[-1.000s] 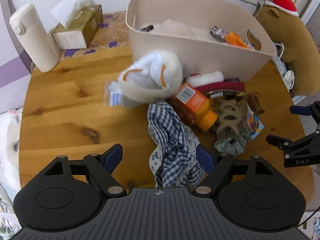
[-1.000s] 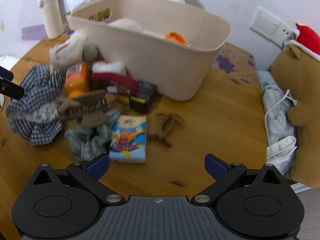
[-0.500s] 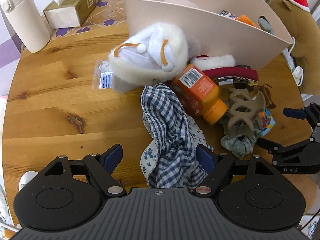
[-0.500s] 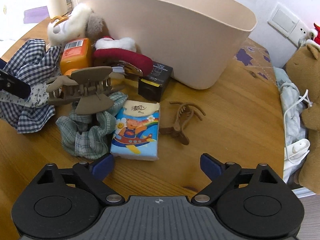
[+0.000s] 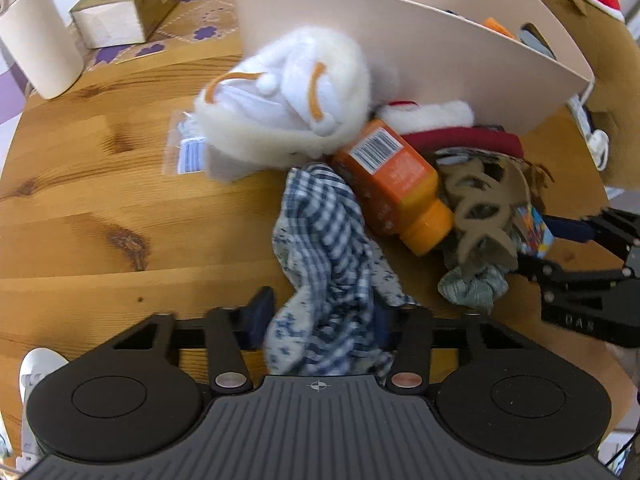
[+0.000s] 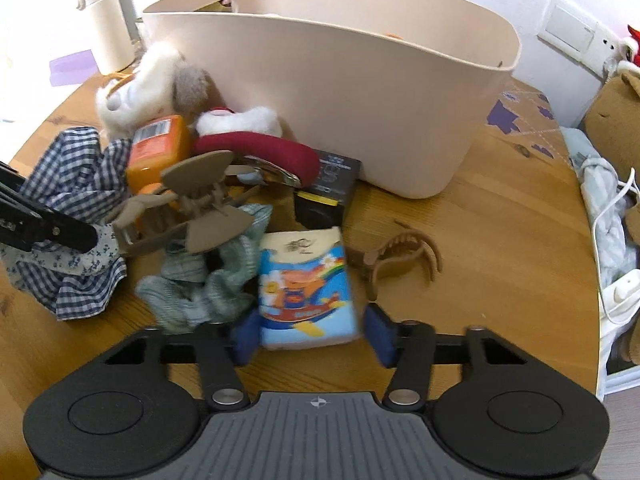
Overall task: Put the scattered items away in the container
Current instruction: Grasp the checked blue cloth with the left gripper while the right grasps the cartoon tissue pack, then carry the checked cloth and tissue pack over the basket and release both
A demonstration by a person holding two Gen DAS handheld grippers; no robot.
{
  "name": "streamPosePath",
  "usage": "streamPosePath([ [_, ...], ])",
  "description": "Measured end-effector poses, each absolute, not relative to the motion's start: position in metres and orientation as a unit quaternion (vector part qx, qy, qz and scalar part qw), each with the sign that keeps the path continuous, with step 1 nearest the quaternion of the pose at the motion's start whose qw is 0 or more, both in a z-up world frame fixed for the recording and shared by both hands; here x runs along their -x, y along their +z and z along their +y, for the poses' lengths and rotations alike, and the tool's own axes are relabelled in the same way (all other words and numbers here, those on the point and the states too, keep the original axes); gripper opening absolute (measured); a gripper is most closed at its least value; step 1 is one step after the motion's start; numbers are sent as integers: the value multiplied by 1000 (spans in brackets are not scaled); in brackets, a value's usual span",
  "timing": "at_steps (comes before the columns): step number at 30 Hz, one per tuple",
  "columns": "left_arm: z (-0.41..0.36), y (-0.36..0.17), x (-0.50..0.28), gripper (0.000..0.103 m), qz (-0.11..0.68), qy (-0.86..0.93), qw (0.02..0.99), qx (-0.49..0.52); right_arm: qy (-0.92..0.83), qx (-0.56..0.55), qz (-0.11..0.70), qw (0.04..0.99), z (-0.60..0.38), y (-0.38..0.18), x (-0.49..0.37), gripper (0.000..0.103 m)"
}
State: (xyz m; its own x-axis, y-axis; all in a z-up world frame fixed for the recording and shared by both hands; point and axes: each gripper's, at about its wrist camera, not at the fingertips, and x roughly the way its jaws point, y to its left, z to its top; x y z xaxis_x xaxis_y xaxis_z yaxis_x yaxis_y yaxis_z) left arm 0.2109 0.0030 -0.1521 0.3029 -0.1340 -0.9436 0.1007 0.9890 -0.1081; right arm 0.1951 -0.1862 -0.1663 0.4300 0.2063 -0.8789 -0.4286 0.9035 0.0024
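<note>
Left tongs closing round blue-white checked cloth; right tongs closing round blue cartoon tissue pack; both on wooden desk.

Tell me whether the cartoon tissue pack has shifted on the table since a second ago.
No. The cartoon tissue pack lies where it did, beside the brown claw clip; only the right gripper came down, its jaws closing around the pack.

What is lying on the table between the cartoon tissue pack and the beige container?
In the right wrist view, a small black box lies between the tissue pack and the container, next to the container's wall.
</note>
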Motion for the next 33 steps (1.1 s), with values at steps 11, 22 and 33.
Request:
streamPosePath([
  [11, 1, -144, -194, 20, 570, -76, 818, -9, 204, 97, 501, 835, -195, -155, -172, 44],
  [22, 6, -119, -180, 18, 555, -67, 829, -8, 209, 66, 486, 846, -214, -130, -152, 44],
  [33, 8, -85, -168, 17, 513, -80, 854, -33, 210, 45, 446, 869, -231, -85, -148, 44],
])
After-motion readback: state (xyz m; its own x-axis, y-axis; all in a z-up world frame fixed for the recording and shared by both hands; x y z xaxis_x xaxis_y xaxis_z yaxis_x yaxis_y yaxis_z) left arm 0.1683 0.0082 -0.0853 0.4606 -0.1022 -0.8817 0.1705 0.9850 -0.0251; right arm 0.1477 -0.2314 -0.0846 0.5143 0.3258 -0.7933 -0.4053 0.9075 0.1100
